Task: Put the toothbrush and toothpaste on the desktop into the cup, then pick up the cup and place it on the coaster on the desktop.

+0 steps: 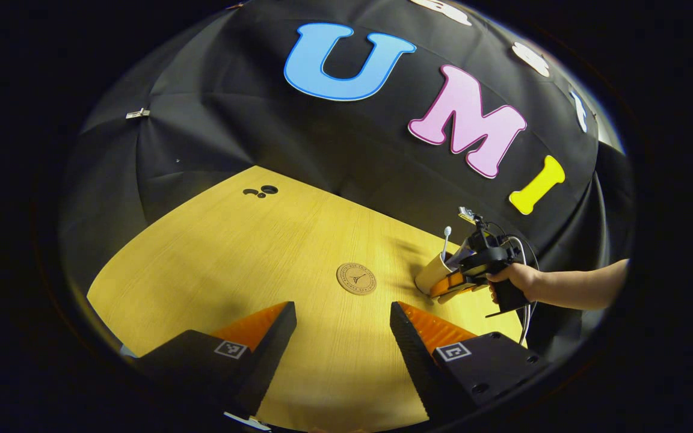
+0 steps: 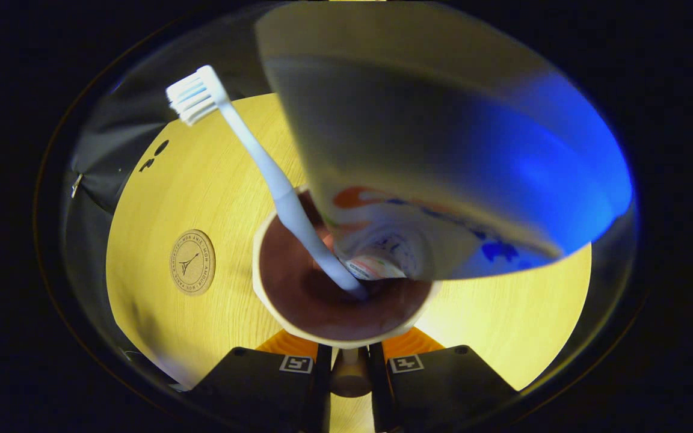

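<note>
Jaws of your right gripper (image 2: 349, 355) are pinching the cup (image 2: 298, 325) holding toothbrush (image 2: 262, 162) and toothpaste (image 2: 443, 150), left gripper (image 1: 340, 337) is idling spread, coaster (image 2: 192, 262) is waiting at nine o'clock.

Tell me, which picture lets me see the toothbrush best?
The right gripper view. There the toothbrush is close and big, from its bristles down to where it stands in the cup. In the left gripper view it is far off: a thin stick poking out of the cup.

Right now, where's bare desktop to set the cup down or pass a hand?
Open wood runs from the coaster back to the cable holes, and forward to the left gripper. Crowded: right edge, where the right gripper grips the cup by its handle.
</note>
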`<state>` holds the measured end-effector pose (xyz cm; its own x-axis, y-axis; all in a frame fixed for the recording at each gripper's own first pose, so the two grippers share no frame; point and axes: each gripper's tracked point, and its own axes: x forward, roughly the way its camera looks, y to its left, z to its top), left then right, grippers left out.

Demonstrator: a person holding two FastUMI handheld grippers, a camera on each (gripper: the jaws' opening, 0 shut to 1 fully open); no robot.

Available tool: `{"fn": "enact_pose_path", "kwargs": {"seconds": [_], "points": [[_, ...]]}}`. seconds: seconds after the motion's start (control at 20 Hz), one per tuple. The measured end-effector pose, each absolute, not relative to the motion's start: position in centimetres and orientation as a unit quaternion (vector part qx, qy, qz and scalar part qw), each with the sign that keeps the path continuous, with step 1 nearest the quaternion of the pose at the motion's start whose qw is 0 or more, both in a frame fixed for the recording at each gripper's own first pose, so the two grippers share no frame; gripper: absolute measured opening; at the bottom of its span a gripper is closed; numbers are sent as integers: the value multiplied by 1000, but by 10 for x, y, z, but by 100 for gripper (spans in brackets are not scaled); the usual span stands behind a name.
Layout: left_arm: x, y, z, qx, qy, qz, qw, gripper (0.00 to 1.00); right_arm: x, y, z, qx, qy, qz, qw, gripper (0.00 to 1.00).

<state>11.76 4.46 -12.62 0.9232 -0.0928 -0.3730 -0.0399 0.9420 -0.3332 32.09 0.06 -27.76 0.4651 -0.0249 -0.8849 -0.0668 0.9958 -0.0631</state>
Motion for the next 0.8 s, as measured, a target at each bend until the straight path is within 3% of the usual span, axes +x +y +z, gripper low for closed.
{"fn": "enact_pose_path", "kwargs": {"seconds": [0.5, 0.8], "points": [[108, 42, -134, -160, 200, -13, 967, 98, 333, 24, -239, -70, 483, 59, 871, 30], [84, 54, -143, -174, 201, 3, 964, 98, 320, 53, -232, -93, 489, 106, 861, 30]]}}
